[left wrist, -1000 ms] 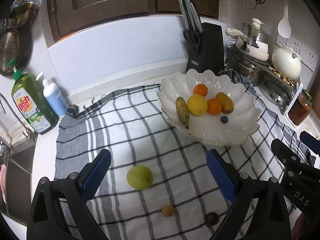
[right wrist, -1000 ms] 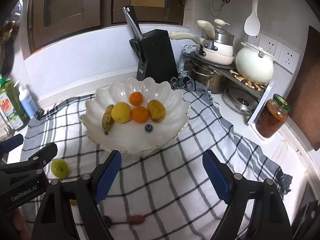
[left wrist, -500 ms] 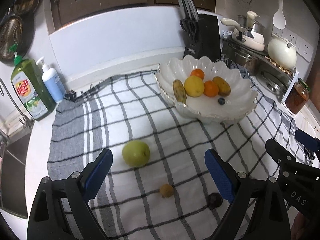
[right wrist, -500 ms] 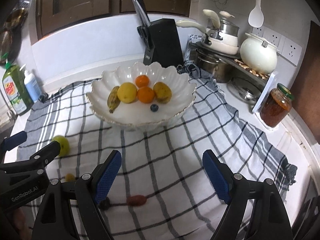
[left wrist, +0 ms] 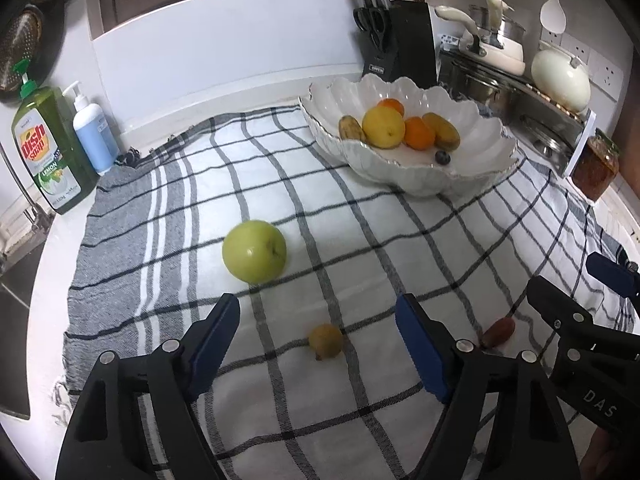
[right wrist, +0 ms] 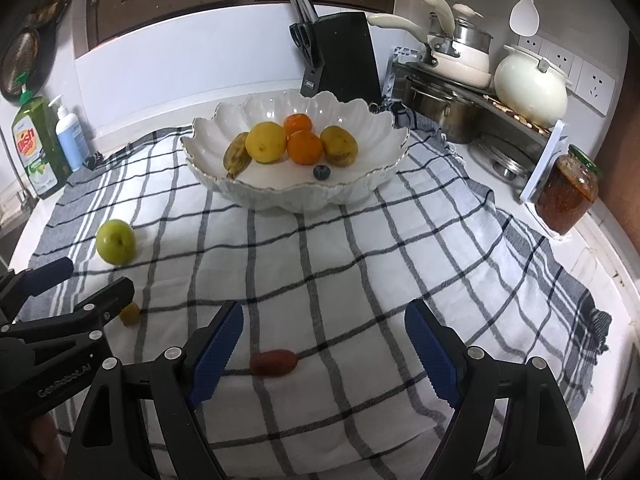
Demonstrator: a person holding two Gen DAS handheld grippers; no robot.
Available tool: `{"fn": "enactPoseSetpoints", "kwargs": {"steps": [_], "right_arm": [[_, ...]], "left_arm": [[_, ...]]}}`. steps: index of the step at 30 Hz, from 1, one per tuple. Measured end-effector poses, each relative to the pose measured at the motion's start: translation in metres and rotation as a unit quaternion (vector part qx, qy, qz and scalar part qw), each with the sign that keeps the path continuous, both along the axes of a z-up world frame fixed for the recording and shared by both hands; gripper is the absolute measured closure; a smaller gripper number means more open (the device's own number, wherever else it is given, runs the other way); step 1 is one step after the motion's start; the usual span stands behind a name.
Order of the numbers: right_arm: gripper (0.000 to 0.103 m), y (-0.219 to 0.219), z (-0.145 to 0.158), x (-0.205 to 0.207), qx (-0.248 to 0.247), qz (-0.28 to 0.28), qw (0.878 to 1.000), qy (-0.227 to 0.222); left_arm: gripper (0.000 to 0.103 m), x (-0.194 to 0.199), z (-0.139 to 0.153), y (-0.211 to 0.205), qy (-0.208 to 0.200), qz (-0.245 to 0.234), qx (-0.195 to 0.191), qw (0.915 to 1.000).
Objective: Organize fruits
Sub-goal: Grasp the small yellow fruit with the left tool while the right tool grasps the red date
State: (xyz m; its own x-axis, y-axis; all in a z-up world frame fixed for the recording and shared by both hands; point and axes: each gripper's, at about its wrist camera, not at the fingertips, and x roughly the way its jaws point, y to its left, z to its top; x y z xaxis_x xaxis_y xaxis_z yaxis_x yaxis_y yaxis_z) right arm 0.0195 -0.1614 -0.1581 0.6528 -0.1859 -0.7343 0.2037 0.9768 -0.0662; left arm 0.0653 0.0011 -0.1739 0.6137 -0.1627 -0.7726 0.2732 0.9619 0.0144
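Where the tabletop (left wrist: 44, 264) meets the wall at the far left, a green dish soap bottle (left wrist: 46, 148) and a white pump bottle (left wrist: 91, 130) are seen side by side, just off the edge of a checked cloth (left wrist: 360, 240). On the cloth's left part a green apple (left wrist: 254, 251) is found, well apart from the bowl. Nearer the camera, the left hand-held gripper (left wrist: 318, 344) is held wide open with nothing gripped, and a small yellow-brown fruit (left wrist: 326, 341) lies on the cloth between its blue pads, touched by neither. Further right, a small reddish fruit (right wrist: 273, 362) is seen lying on the cloth between the spread fingers of the right hand-held gripper (right wrist: 324, 350), which is likewise wide open and empty. Behind, toward the back of the cloth, a white scalloped bowl (right wrist: 376, 184) is set, holding a brown-spotted banana (right wrist: 237, 156), a yellow fruit (right wrist: 265, 144), two oranges (right wrist: 305, 147), a brownish-yellow fruit (right wrist: 338, 145) and a small blueberry (right wrist: 321, 172). A black knife block (right wrist: 344, 56) stands behind the bowl. At the far right, a jar with a green lid (right wrist: 568, 194) is placed off the cloth.
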Motion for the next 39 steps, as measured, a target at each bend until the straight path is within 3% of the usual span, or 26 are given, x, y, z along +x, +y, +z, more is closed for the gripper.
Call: {"fn": "enactPoseSetpoints", "kwargs": {"steps": [5,17,32,39], "right_arm": [[0.021,0.004,-0.011,-0.004,-0.004,0.008,1.0,0.001],[0.037,0.014,-0.031,-0.001,-0.002,0.031,0.999,0.013],[0.062,0.023,-0.054,0.004,0.024,0.065,0.997,0.039],[0.068,0.025,-0.055,0.004,0.03,0.073,0.996,0.037]], "left_arm": [[0.039,0.0,-0.015,-0.002,0.012,-0.01,0.007,0.9999],[0.055,0.006,-0.04,-0.002,0.038,-0.013,0.012,0.9991],[0.059,0.008,-0.044,0.0,0.037,-0.013,0.004,0.9992],[0.077,0.009,-0.043,-0.002,0.039,-0.019,0.005,0.9991]]}}
